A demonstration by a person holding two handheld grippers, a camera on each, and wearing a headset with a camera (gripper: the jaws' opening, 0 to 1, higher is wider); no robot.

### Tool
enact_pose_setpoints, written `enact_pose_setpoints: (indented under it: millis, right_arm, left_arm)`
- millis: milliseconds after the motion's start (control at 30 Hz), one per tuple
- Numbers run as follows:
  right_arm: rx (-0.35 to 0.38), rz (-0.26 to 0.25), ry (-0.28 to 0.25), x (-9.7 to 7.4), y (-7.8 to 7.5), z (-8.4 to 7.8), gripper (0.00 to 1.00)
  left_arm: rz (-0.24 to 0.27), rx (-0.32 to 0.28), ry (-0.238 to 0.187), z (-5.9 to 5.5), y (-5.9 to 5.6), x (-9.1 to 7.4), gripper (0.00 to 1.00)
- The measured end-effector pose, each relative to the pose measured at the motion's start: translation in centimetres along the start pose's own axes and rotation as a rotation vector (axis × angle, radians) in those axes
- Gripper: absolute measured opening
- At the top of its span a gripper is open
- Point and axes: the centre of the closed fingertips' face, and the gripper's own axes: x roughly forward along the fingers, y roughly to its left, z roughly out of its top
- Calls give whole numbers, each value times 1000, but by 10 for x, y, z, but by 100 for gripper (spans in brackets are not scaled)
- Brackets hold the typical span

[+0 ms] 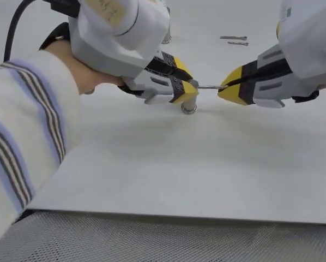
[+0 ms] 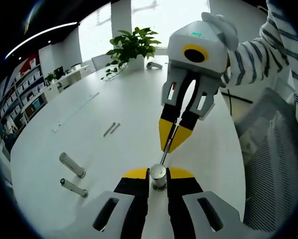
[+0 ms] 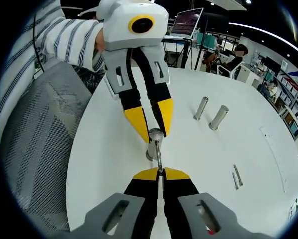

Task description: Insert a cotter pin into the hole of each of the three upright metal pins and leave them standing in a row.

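An upright metal pin [image 1: 188, 108] stands on the white table, and my left gripper [image 1: 187, 93] is shut on its upper part. In the left gripper view the pin's top [image 2: 159, 175] sits between the yellow tips. My right gripper [image 1: 223, 90] is shut on a thin cotter pin [image 1: 209, 87], held level with its free end at the pin's head. In the right gripper view the cotter pin [image 3: 159, 152] runs from my tips [image 3: 160, 173] to the pin's top [image 3: 155, 133]. Whether it is inside the hole I cannot tell.
Two more metal pins [image 3: 201, 108] [image 3: 219, 117] stand upright side by side further along the table. Two loose cotter pins [image 1: 234, 39] lie beyond them. The table's front edge [image 1: 179, 217] is near, with a grey mesh chair [image 1: 152, 240] under it. A potted plant [image 2: 134, 45] stands far off.
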Motion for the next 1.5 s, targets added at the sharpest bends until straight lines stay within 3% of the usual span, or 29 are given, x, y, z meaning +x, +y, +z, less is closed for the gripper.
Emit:
enact_pose_setpoints:
  millis: [333, 400, 600, 733, 1067, 1500]
  right_arm:
    - [-11, 14, -3, 10, 1, 5, 0]
    - [-65, 14, -15, 12, 1, 9, 0]
    - [-35, 5, -68, 18, 1, 18, 0]
    - [-27, 0, -87, 15, -1, 21, 14]
    - [-9, -3, -70, 6, 0, 11, 4]
    - [10, -6, -94, 10, 2, 19, 0]
  left_arm:
    - [-1, -19, -5, 1, -1, 0, 9]
    - [-1, -21, -5, 1, -1, 0, 9]
    - [-3, -32, -9, 1, -1, -1, 9]
    - [-6, -31, -12, 1, -2, -1, 9]
    - [-4, -37, -17, -1, -5, -2, 9]
    - [-1, -51, -22, -1, -6, -1, 10]
